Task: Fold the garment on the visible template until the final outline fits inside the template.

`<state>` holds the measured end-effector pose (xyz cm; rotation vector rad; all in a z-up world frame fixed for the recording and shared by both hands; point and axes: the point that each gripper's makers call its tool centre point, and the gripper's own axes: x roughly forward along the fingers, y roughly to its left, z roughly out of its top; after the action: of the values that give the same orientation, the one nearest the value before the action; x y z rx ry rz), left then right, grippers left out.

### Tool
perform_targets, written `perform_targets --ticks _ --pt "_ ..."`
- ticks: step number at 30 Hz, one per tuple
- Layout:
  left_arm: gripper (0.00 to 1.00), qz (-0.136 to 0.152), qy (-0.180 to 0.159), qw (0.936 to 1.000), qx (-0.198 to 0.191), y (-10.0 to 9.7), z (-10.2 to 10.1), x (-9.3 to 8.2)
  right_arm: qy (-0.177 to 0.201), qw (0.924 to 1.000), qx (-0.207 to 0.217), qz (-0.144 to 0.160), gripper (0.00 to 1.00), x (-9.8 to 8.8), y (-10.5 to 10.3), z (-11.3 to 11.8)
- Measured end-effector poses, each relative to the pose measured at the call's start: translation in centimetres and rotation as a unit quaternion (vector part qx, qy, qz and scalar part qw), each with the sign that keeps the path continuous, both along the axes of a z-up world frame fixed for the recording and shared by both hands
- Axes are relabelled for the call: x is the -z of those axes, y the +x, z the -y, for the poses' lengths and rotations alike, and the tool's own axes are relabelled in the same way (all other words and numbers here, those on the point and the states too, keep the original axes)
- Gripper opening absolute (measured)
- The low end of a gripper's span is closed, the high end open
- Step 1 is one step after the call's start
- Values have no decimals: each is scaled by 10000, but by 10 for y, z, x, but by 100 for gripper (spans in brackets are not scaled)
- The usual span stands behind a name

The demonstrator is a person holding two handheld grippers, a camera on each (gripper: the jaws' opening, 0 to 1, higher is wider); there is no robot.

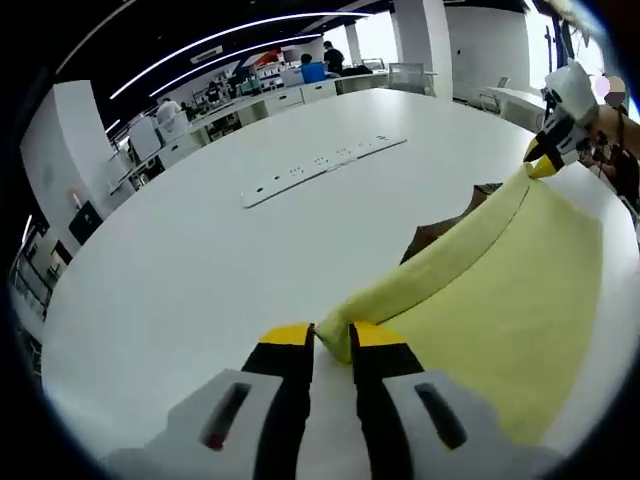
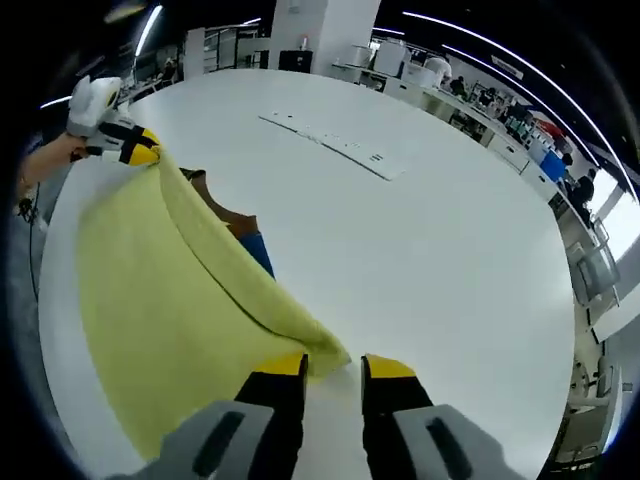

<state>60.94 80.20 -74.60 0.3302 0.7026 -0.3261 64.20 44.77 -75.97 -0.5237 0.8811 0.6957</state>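
- Left gripper (image 1: 331,338): the jaws rise from the bottom of the left gripper view, set narrow, pinching a corner of the yellow garment (image 1: 500,280) between the yellow tips.
- Right gripper (image 2: 335,367): the jaws rise from the bottom of the right gripper view with a clear gap between the tips. The garment's corner lies against the left tip; whether the jaws grip the cloth cannot be told from this view.
- Garment: it lies on the white table (image 1: 200,260), stretched between the two grippers, with a rolled or folded edge running from one gripper to the other.
- The left gripper view shows the right gripper at the far end of the garment edge, upper right, its yellow tips closed on the cloth, held by a hand.
- The right gripper view shows the left gripper at the far end, upper left, also on the cloth edge and held by a hand.
- Template (image 1: 440,232): a brown piece shows beyond the folded edge, partly covered by the garment. The right gripper view adds a blue patch (image 2: 258,252) beside the brown piece.
- A white power strip (image 1: 322,167) lies on the table, well apart from the garment.
- Far background: an office with desks, ceiling light strips and people, seen in both views.
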Motion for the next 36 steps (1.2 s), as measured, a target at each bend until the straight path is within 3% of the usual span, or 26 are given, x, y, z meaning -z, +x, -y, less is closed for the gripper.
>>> perform_targets --ticks 3,5,8,11,12,13,14,18,23,27,30,33,36 --pt "35 97 -154 9991 370 -5 6 -4 -23 9998 -177 108 31 -3 -4 -3" --pt "40 112 -88 9988 479 -7 6 -2 -4 9995 -245 189 33 -4 -4 -7" --pt "44 65 224 9978 614 -10 3 6 -76 9987 -404 316 36 -2 -6 -11" --pt "45 176 417 9966 692 -7 3 9 -450 9963 -569 460 36 5 2 -6" --pt "45 276 655 9935 894 -4 5 10 -389 9966 -526 491 35 7 3 -8" --pt "44 490 553 9931 914 1 9 6 -332 9969 -483 518 35 6 5 -8" --pt "44 394 594 9934 902 0 8 9 -22 9978 -320 574 35 5 10 -13" --pt "43 561 725 9932 711 19 3 7 254 9974 82 664 34 6 23 -8" --pt "43 630 634 9956 290 35 -2 8 322 9945 590 798 33 6 39 1" --pt "44 661 603 9959 -139 42 -12 3 284 9897 893 1085 31 -4 52 10" --pt "45 696 282 9960 -485 42 -17 -4 365 9889 902 1125 31 -10 53 10" --pt "45 629 55 9962 -600 39 -21 -6 340 9897 837 1109 31 -12 49 8" --pt "48 597 -94 9959 -679 31 -23 -10 550 9901 859 967 36 -17 39 3"
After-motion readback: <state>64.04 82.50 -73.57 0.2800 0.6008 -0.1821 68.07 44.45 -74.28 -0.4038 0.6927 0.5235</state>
